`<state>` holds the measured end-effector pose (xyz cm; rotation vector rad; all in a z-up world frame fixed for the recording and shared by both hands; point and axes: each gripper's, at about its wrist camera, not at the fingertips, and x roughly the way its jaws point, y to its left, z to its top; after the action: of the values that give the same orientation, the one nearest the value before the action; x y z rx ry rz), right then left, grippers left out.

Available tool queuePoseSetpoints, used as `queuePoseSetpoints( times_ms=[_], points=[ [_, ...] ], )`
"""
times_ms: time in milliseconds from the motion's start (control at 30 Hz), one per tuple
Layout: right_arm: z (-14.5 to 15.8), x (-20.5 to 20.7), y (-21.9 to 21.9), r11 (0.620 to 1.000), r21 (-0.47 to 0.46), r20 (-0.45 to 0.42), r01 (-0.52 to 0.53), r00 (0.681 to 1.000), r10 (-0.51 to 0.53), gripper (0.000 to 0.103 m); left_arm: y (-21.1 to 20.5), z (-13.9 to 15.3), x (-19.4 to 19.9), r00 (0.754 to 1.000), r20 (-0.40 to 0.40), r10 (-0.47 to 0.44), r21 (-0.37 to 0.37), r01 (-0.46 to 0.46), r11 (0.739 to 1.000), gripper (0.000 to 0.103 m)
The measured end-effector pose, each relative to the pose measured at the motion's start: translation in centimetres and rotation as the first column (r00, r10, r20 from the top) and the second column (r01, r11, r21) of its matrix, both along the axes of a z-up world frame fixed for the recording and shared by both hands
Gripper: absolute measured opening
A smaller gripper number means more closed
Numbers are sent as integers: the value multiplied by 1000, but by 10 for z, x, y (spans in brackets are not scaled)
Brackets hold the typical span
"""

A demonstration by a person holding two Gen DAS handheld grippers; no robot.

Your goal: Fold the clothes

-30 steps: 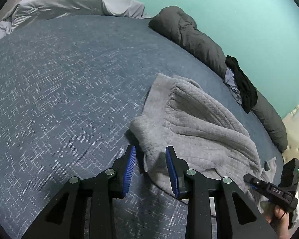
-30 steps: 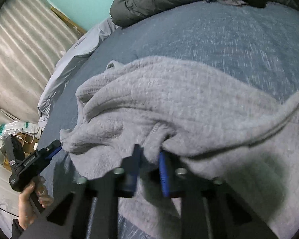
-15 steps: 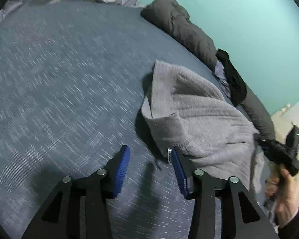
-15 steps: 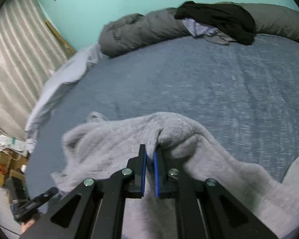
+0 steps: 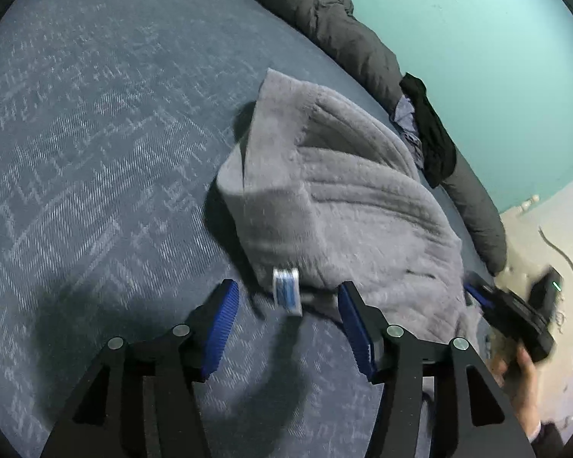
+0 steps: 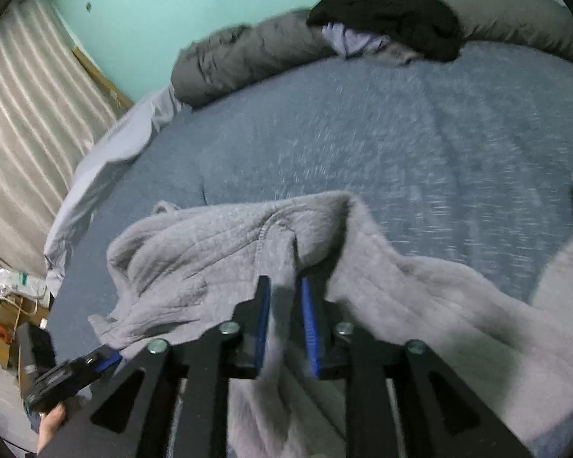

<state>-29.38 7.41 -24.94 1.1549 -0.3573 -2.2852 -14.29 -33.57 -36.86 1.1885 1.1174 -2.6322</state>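
Observation:
A grey fleece garment (image 5: 324,198) lies bunched on the blue patterned bed cover (image 5: 95,133). A white-and-blue label (image 5: 286,292) hangs from its near hem. My left gripper (image 5: 290,320) is wide open just short of that hem, with the label in line with the gap and nothing touching the pads. My right gripper (image 6: 286,322) is shut on a raised fold of the grey garment (image 6: 210,252), and cloth fills the gap between its blue pads. Each gripper also shows in the other view: the right gripper (image 5: 515,316) and the left gripper (image 6: 68,376), each in a hand.
A dark grey rolled duvet (image 6: 248,57) runs along the teal wall, with a black garment (image 6: 393,19) and a lilac one (image 6: 347,40) on it. A pale sheet (image 6: 107,152) lies by the curtain (image 6: 26,114). Boxes and bags (image 6: 7,316) sit beside the bed.
My left gripper has opened wider and drawn back from the garment's corner. My right gripper has lifted its fold and tilted up, pulling the garment into a taller heap.

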Motion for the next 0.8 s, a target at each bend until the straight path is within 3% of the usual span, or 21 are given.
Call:
queuePoseSetpoints(
  times_ms=[33, 100, 167, 200, 233, 300, 400, 533, 567, 600, 633, 667, 800],
  points=[
    [2, 10, 11, 1000, -25, -6, 6, 1000, -6, 48, -1, 1, -2, 1000, -4, -2, -4, 2, 1000, 57],
    [6, 31, 34, 997, -75, -18, 16, 1000, -18, 59, 0, 2, -7, 1000, -16, -7, -8, 7, 1000, 57],
    [2, 53, 46, 998, -69, -17, 9, 1000, -10, 59, -2, 2, -11, 1000, -21, -9, -9, 8, 1000, 44],
    [-2, 62, 49, 998, -59, -8, -3, 1000, 3, 59, -2, 2, -14, 1000, -20, -8, -8, 7, 1000, 30],
    [-7, 70, 50, 999, -35, 4, -21, 1000, 22, 59, -3, 2, -15, 1000, -22, -4, -6, 4, 1000, 22],
    [-15, 83, 51, 999, 24, 14, -37, 999, 37, 60, -2, 6, -15, 999, -32, 0, -7, 0, 1000, 12],
    [-27, 98, 51, 996, 71, 21, -46, 999, 44, 60, -2, 16, -11, 998, -57, 8, -26, -9, 1000, 5],
    [-42, 104, 32, 970, 219, 4, -104, 994, 106, 59, -10, 36, 0, 995, -98, 23, -52, -28, 998, 4],
    [-46, 104, 31, 963, 244, 4, -112, 993, 114, 58, -12, 41, 3, 994, -108, 27, -58, -33, 998, 4],
    [-49, 104, 30, 957, 266, 3, -116, 993, 120, 44, -14, 46, 6, 992, -119, 30, -65, -38, 997, 4],
    [-51, 101, 30, 955, 271, 9, -117, 993, 119, 21, -16, 51, 9, 991, -129, 34, -71, -43, 997, 4],
    [-52, 98, 31, 955, 274, 16, -116, 993, 116, 13, -18, 56, 12, 989, -140, 37, -77, -48, 996, 4],
    [-37, 91, 39, 959, 260, 11, -116, 993, 117, 6, -27, 75, 25, 982, -180, 50, -105, -69, 992, 4]
  ],
)
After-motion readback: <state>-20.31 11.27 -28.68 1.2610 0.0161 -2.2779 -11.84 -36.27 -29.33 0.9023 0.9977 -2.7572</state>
